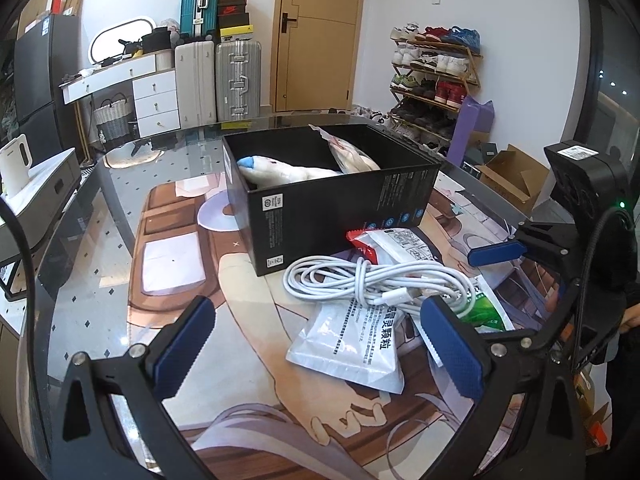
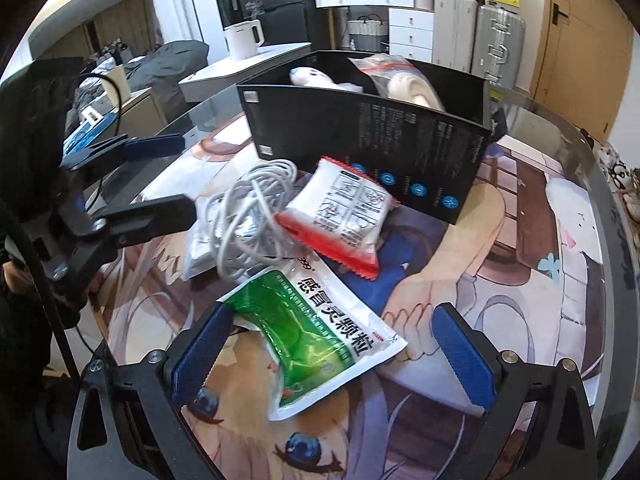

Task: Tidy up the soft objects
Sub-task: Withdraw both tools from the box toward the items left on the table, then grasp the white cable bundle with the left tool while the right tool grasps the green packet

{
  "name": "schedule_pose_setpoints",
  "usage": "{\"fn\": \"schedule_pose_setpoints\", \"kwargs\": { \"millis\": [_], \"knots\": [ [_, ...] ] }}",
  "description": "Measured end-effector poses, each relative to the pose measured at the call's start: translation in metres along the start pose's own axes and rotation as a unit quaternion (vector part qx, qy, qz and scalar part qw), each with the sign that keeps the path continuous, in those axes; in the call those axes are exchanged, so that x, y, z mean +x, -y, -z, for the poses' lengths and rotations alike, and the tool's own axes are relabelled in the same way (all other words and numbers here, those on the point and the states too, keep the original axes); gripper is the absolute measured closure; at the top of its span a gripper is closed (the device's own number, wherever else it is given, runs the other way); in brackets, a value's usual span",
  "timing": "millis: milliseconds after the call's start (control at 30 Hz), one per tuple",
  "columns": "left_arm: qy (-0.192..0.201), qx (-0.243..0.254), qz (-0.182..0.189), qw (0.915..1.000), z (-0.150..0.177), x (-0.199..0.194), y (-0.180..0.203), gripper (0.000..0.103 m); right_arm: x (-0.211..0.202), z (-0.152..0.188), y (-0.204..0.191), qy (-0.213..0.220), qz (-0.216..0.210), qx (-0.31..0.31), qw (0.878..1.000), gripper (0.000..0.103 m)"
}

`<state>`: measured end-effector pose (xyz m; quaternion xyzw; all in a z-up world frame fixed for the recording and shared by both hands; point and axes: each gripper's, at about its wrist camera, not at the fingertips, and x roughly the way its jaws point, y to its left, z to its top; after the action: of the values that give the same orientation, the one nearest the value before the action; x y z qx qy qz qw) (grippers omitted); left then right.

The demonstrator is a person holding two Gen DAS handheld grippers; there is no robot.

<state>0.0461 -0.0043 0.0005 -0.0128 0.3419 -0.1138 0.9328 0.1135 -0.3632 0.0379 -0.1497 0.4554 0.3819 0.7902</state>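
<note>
A black box stands on the printed mat and holds a white plush toy and a clear bagged soft item. In front of it lie a coiled white cable, a red-edged white packet, a grey-white pouch and a green-and-white pouch. My left gripper is open above the grey-white pouch. My right gripper is open around the green pouch. Each gripper shows in the other's view, the right and the left.
The printed mat covers a dark glass table. A white kettle stands on a side unit at left. Suitcases, a white drawer unit, a shoe rack and cardboard boxes stand beyond the table.
</note>
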Motion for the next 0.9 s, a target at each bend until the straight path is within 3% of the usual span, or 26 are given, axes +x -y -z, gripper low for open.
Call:
{"fn": "schedule_pose_setpoints", "kwargs": {
  "millis": [233,400,733,800,867,900],
  "knots": [
    [-0.018,0.006,0.004,0.9998,-0.001,0.006,0.001,0.0,-0.001,0.005,-0.004,0.0,-0.022,-0.02,1.0,0.002],
    [-0.051,0.018,0.015,0.9984,-0.003,0.017,0.005,0.0,-0.004,0.006,-0.006,0.005,-0.028,-0.028,0.999,0.014],
    [-0.098,0.039,0.005,0.9944,-0.003,0.035,0.012,0.002,-0.003,0.007,-0.012,0.009,-0.004,-0.058,0.998,0.026],
    [-0.106,0.046,0.002,0.9934,-0.002,0.039,0.014,0.005,-0.002,0.006,-0.012,0.011,-0.002,-0.06,0.998,0.028],
    [-0.114,0.051,0.0,0.9921,-0.001,0.042,0.016,0.016,-0.001,0.005,-0.013,0.012,0.0,-0.062,0.998,0.028],
    [-0.116,0.054,-0.003,0.9918,-0.001,0.044,0.018,0.017,-0.001,0.005,-0.013,0.012,0.0,-0.063,0.998,0.028]
  ]
}}
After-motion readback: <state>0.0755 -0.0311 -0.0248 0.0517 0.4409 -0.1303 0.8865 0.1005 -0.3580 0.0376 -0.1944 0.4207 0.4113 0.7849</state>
